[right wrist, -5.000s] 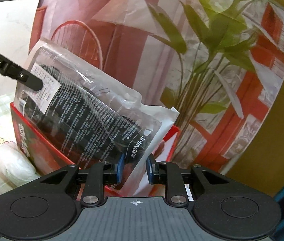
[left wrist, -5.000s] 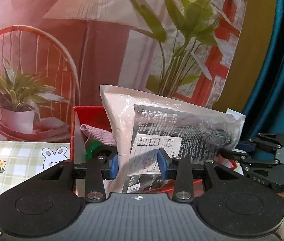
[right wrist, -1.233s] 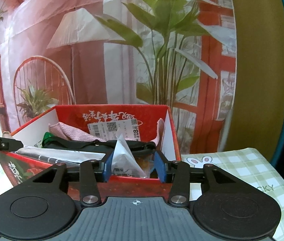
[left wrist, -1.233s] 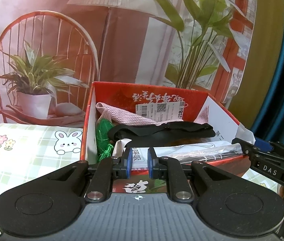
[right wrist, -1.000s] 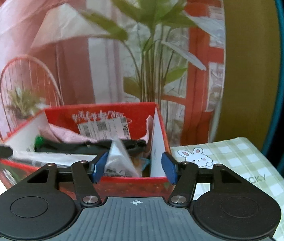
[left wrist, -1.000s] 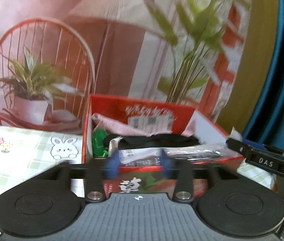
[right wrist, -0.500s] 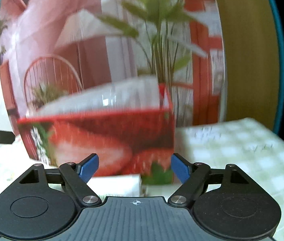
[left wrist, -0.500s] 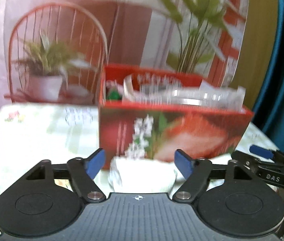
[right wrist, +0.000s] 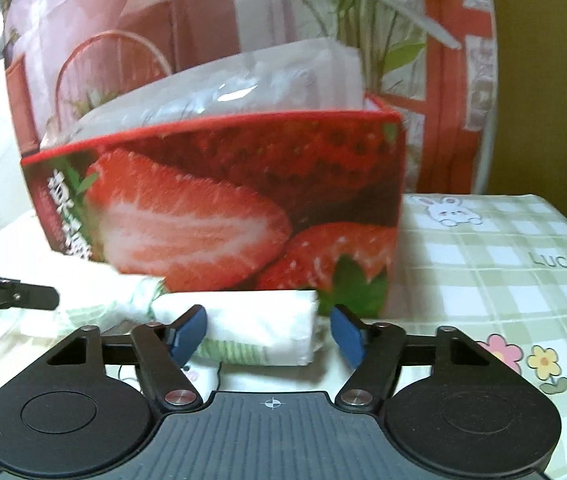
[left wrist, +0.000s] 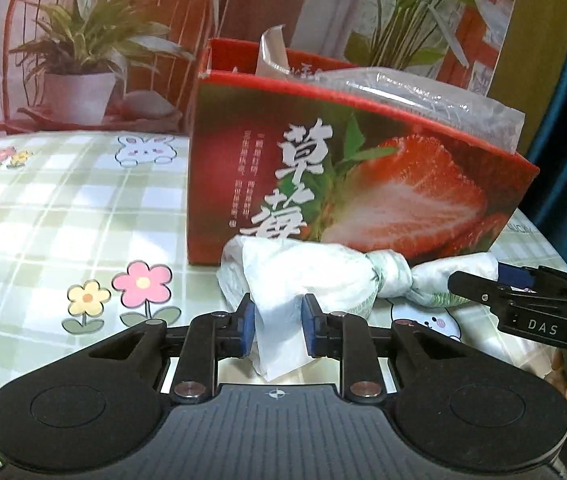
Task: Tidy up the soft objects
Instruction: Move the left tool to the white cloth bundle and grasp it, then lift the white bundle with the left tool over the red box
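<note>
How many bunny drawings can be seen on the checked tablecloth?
3. One bunny sits left of the red strawberry-printed cardboard box, one right of it, and one peeks from under the knotted white plastic bag. Others may be hidden.

I count one red strawberry box on table. One white knotted plastic bag in front of it. One clear plastic package sticking out of box top, plus one pale flap near box's left end; cannot tell if separate item. Two grippers of mine: left gripper, right gripper. One checked tablecloth; on it I count two flower prints and one bunny print in left view.
</note>
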`<action>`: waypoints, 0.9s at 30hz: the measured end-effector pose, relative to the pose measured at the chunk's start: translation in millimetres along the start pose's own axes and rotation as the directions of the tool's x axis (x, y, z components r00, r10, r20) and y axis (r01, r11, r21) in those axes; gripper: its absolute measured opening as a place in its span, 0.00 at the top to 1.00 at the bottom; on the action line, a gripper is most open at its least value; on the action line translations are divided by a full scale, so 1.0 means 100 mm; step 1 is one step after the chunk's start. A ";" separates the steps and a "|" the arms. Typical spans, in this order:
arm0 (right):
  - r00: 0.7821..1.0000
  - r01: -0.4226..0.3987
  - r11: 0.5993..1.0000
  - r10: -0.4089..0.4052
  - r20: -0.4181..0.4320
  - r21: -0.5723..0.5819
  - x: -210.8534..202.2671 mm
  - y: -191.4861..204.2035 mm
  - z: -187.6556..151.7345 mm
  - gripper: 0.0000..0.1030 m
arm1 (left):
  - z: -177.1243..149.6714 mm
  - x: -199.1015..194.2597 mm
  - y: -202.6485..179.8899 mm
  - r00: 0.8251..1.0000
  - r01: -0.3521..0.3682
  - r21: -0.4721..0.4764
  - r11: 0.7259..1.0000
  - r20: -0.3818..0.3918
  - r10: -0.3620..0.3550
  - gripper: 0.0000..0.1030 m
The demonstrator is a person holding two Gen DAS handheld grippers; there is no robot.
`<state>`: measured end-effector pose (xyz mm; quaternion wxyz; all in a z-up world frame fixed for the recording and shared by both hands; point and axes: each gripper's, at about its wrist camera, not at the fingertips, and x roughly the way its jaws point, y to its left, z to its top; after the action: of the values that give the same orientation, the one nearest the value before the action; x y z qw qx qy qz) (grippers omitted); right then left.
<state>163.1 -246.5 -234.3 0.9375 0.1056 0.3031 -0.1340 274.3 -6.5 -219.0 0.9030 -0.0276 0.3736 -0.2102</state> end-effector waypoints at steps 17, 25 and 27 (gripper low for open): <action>1.000 -0.022 0.999 0.023 0.007 -0.050 -0.04 0.10 -0.04 0.56 | -0.13 0.08 0.03 1.000 0.021 -0.034 0.999 -0.002 -0.021 0.73; 0.999 -0.040 0.999 0.040 0.032 0.018 -0.07 -0.04 -0.05 0.79 | -0.20 0.08 -0.05 1.000 -0.009 0.031 0.999 0.023 0.009 0.72; 0.998 -0.054 0.997 0.053 0.028 0.050 -0.06 -0.10 -0.05 0.81 | -0.19 0.07 -0.07 1.000 -0.016 0.030 0.999 0.017 0.016 0.73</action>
<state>152.6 -253.5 -235.8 0.9417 0.1355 0.2844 -0.1179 263.7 -13.4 -235.8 0.9081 -0.0130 0.3629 -0.2083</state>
